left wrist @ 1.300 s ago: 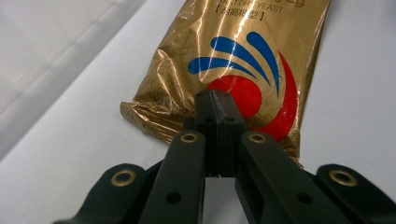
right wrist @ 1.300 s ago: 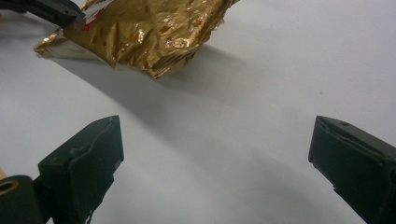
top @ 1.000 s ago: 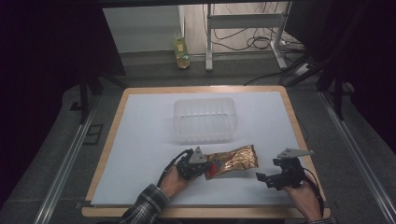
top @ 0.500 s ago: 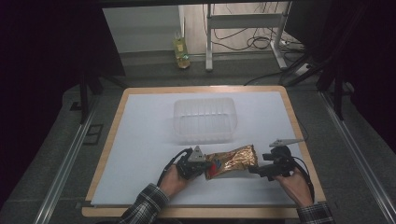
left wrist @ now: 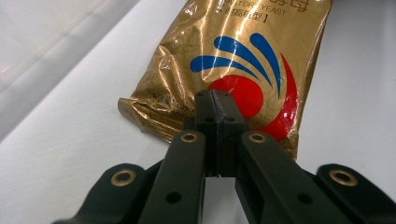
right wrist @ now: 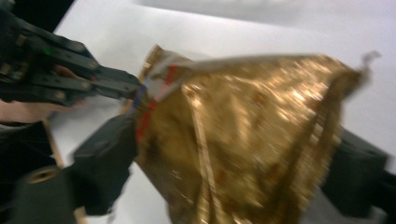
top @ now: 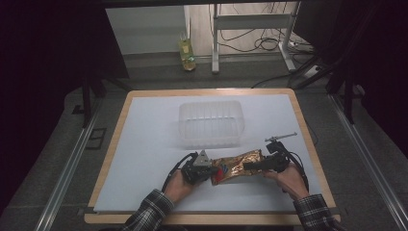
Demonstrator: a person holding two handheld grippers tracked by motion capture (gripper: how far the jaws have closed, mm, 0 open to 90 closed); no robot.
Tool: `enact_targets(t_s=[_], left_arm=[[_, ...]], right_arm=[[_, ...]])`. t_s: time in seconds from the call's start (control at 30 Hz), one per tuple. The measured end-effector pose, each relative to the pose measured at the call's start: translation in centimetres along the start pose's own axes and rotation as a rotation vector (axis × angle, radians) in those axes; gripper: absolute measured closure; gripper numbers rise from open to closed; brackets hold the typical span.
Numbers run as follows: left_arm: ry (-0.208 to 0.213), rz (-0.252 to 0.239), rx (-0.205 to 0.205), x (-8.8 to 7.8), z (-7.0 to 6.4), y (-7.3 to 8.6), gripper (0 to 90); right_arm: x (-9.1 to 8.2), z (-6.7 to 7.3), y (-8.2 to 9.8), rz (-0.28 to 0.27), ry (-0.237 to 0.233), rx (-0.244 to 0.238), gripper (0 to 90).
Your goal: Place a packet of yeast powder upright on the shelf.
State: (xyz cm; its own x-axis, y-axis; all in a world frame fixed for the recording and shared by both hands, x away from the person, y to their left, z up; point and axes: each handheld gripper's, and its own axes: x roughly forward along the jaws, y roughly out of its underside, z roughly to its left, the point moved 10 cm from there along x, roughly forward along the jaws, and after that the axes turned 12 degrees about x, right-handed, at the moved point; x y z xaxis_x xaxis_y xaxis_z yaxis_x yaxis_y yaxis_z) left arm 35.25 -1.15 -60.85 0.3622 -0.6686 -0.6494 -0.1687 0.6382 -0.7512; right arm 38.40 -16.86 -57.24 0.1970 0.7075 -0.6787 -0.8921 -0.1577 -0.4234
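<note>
The gold foil packet [left wrist: 243, 60] reads "DRY YEAST" in part, over blue and red swooshes; it lies near the front edge of the white table [top: 144, 144], long axis left to right; the left gripper [top: 208, 169], jaws pressed together, pinches its left end; the right gripper [top: 248, 166] has wide-apart jaws on either side of the other end; beyond stands a clear plastic tub [top: 211, 122].

Crinkled, glossy gold foil on the yeast packet [left wrist: 243, 70]. Matt black plastic with brass-coloured rivets on the left hand-held gripper [left wrist: 217, 100]. Ribbed clear plastic for the tub [top: 211, 122]. Smooth matt white sheet, pale wood-edged, across the counter [top: 144, 144].
</note>
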Motion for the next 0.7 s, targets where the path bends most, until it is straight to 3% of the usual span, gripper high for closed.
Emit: enact_targets(t_s=[0.17,0.43,0.63,0.7], left_arm=[[-0.006,-0.005,-0.003,0.0,0.0,-0.1,89.7],[-0.002,-0.011,-0.012,0.0,0.0,-0.1,89.0],[0.012,-0.020,-0.035,-0.1,0.2,-0.1,82.3],[0.015,-0.016,-0.024,-0.2,0.1,0.0,80.4]], right_arm=[[-0.5,1.2,-0.8,-0.013,0.011,-0.027,34.7],[-1.7,2.5,-1.3,-0.022,-0.038,-0.022,64.5],[-2.0,3.0,-1.4,-0.018,-0.040,-0.016,71.2],[-2.1,3.2,-1.5,-0.020,-0.040,-0.024,71.6]])
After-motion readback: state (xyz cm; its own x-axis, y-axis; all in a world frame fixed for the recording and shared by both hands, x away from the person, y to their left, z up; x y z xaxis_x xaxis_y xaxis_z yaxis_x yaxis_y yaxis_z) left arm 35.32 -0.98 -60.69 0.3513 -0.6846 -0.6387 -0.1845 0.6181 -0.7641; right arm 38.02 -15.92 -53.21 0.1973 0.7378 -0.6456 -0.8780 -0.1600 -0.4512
